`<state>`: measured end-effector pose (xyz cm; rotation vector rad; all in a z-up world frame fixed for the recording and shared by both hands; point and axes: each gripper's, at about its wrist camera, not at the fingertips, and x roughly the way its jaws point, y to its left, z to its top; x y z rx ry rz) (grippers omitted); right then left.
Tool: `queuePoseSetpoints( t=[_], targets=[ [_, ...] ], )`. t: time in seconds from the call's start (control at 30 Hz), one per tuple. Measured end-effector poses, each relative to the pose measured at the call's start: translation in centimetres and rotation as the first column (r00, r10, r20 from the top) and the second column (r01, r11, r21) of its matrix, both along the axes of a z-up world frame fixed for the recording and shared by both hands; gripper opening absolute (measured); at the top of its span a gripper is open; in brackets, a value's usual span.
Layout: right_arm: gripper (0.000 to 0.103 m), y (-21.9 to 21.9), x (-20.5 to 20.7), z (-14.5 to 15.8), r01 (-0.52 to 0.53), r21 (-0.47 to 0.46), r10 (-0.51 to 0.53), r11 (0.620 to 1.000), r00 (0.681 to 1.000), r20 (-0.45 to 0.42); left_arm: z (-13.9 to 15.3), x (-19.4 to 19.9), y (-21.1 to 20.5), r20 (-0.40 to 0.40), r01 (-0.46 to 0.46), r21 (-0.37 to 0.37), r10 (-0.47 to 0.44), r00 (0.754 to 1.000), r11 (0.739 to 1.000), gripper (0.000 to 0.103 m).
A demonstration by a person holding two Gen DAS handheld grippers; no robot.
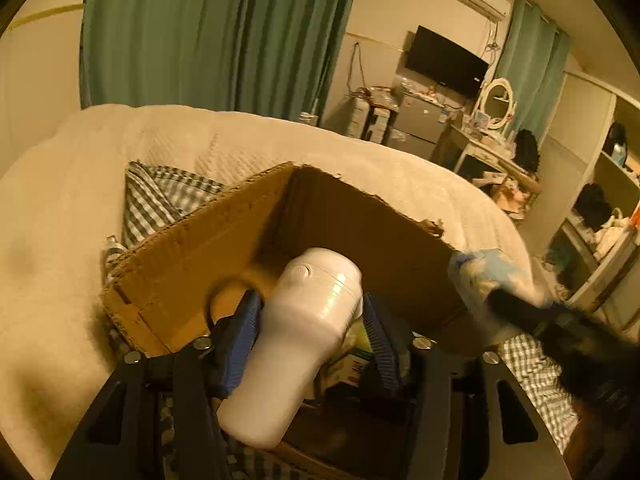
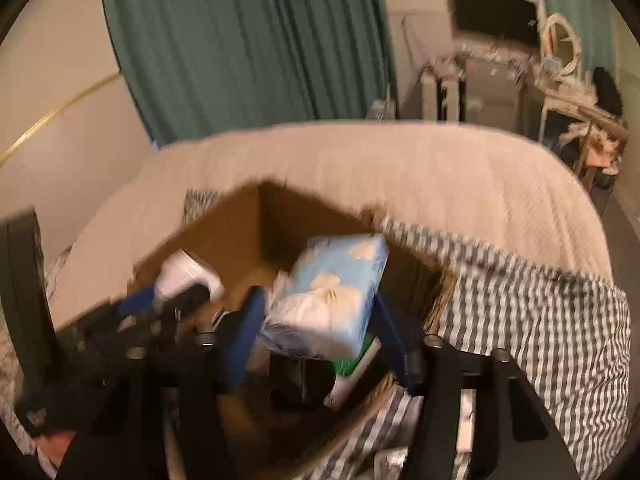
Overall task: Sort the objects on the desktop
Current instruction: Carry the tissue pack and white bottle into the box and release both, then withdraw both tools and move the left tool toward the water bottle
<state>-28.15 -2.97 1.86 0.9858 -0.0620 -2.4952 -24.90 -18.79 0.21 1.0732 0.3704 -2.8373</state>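
Over the cardboard box (image 1: 224,248) on the bed, the left gripper (image 1: 312,320) clamps a white bottle (image 1: 298,332) mid-body; it looks smooth, rigid, likely slippery. The right gripper (image 2: 320,320) squeezes a soft tissue pack (image 2: 332,300), light and crushable.

At your frame's centre sits a plain white plastic bottle (image 1: 298,344) before a brown cardboard box (image 1: 192,264). Your other view shows a pale-blue-and-white tissue pack (image 2: 332,296), with grey-and-white checked fabric (image 2: 532,320) at lower right.
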Motion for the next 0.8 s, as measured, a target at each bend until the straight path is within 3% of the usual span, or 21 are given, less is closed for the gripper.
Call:
queuePoseSetpoints(
  t=[0.03,0.07,0.33,0.57,0.7,0.8],
  targets=[
    [0.082,0.5,0.1,0.3,0.018,-0.017,-0.018,1.000,1.000,-0.006,0.1,0.2,0.0,0.004,-0.020,-0.019,0.020,1.000,1.000,0.079],
    [0.082,1.3,0.3,0.7,0.039,-0.045,-0.039,0.998,0.999,-0.011,0.2,0.5,0.0,0.000,-0.038,-0.026,0.038,0.999,0.999,0.089],
    [0.082,5.9,3.7,3.5,0.101,-0.018,-0.101,0.995,0.994,-0.028,2.6,4.4,0.9,0.000,-0.026,0.028,0.026,1.000,0.999,0.090],
    [0.082,10.6,9.8,7.8,0.137,0.031,-0.134,0.990,0.988,-0.080,4.8,9.4,6.1,0.021,0.070,0.064,-0.071,0.997,0.996,0.090],
    [0.085,13.2,14.1,8.6,0.154,0.079,-0.145,0.985,0.983,-0.110,3.9,13.3,9.4,0.069,0.111,0.044,-0.114,0.991,0.993,0.091],
    [0.086,15.3,16.4,6.9,0.157,0.096,-0.149,0.983,0.985,-0.081,1.5,15.8,11.2,0.120,0.139,0.020,-0.141,0.983,0.990,0.091]
  ],
)
